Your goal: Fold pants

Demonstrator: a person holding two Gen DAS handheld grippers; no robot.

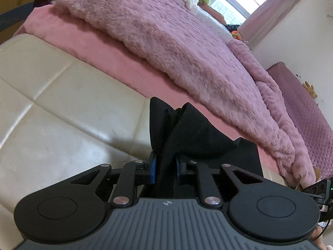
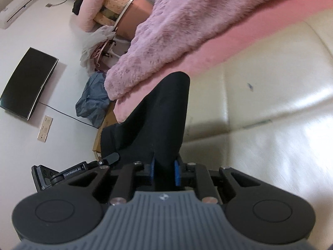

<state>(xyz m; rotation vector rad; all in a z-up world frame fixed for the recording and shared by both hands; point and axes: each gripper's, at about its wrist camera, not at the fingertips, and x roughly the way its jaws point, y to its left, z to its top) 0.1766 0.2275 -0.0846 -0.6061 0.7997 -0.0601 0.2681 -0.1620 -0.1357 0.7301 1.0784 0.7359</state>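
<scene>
The black pants (image 1: 187,133) hang soft and light above the cream bed end (image 1: 52,104), pinched in both the left hand-held gripper (image 1: 165,166) and the right hand-held gripper (image 2: 165,171), so holding near the edges seems best against sagging.

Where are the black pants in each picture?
Left wrist view: the black pants are at bottom centre, pinched in the left gripper, bunching upward.
Right wrist view: the black pants are in the centre, rising from the right gripper.
Shared landmark: the fluffy purple blanket lying behind the pants in both.
</scene>
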